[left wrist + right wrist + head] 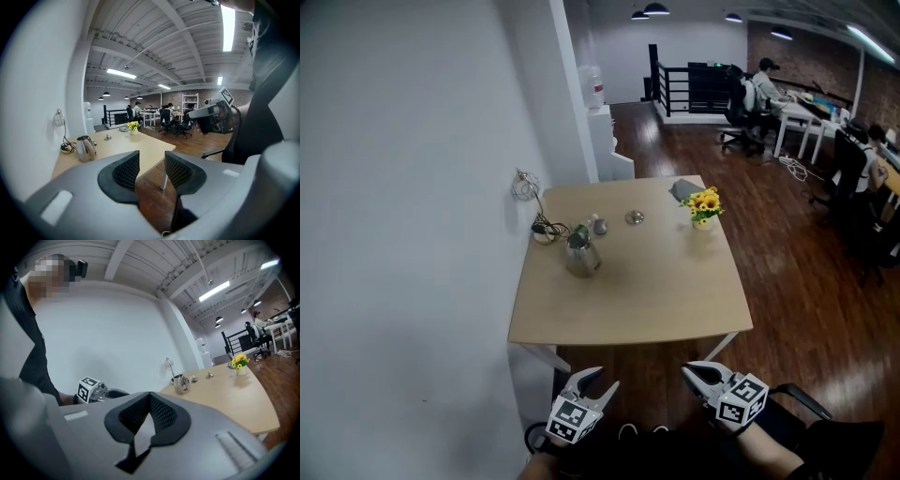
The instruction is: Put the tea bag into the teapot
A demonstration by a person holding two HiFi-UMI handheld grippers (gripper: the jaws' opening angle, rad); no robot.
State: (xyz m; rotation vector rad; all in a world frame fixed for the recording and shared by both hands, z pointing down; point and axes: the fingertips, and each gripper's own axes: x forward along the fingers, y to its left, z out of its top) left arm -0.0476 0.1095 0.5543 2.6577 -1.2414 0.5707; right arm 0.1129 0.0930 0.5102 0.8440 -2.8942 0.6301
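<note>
White wall (412, 187), dark wood floor (787, 244)

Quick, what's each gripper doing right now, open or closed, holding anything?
Left gripper: open, nothing between its jaws.
Right gripper: shut, empty.

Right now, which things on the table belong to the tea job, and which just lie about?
For the job: metal teapot; round lid; small items beside the teapot, maybe the tea bag, too small to tell.
Lying about: flower vase; cables; grey object.
</note>
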